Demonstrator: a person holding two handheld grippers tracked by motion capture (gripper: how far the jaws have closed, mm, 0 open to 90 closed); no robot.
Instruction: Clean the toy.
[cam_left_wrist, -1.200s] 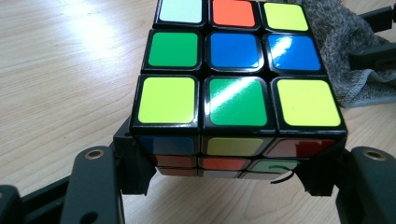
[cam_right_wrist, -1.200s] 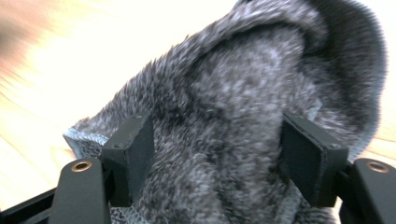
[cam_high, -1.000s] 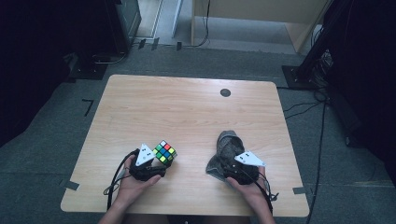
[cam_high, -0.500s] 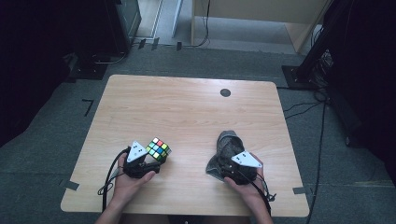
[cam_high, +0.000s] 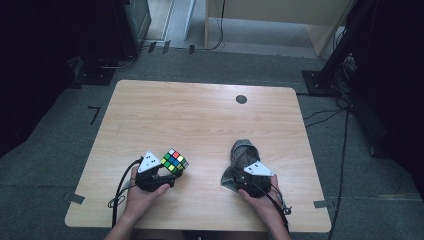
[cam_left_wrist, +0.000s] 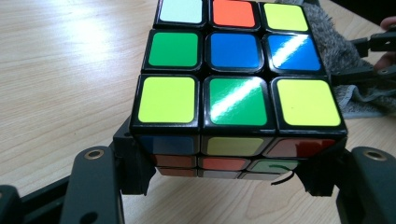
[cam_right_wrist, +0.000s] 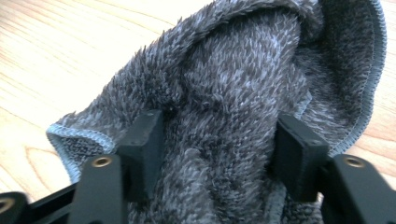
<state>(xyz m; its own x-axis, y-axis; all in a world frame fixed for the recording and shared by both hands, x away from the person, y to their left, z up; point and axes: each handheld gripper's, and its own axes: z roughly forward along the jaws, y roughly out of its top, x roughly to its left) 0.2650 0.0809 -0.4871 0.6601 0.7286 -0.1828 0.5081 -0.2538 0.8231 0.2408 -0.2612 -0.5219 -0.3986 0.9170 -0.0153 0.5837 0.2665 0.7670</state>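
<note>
Near the front edge of the pale wooden worktop (cam_high: 200, 115), the left tongs (cam_high: 167, 176) are clamped on a black-framed puzzle cube with coloured square stickers (cam_high: 174, 161), pads pressed on its two opposite sides, the cube raised just off the wood with a yellow, green and blue face uppermost. To the right, well apart from the cube, the right tongs (cam_high: 243, 177) have just been closing around a bunched grey fluffy cloth with a stitched hem (cam_high: 242, 154); both pads sink into the pile with a thick fold between them. The cloth lies on the worktop, its far end humped up beyond the jaws.
</note>
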